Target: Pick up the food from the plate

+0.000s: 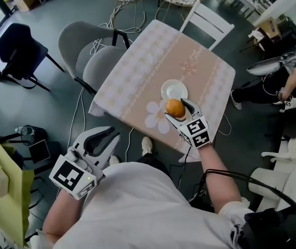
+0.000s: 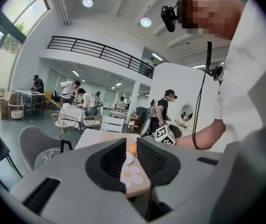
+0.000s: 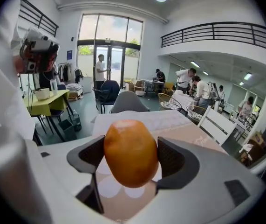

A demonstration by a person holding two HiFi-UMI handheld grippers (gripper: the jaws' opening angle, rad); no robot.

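Observation:
An orange-coloured round food hangs just off the near rim of the small white plate on the pale tablecloth table. My right gripper is shut on it. In the right gripper view the food fills the gap between the two dark pads of that gripper. My left gripper is held low, off the table's near-left corner, with nothing in it. Seen through the left gripper, its jaws stand almost together, and the food and plate show far beyond them.
Two grey chairs stand at the table's left side and a white chair at its far end. A person sits at the right. A yellow table is at the lower left. Cables lie on the floor.

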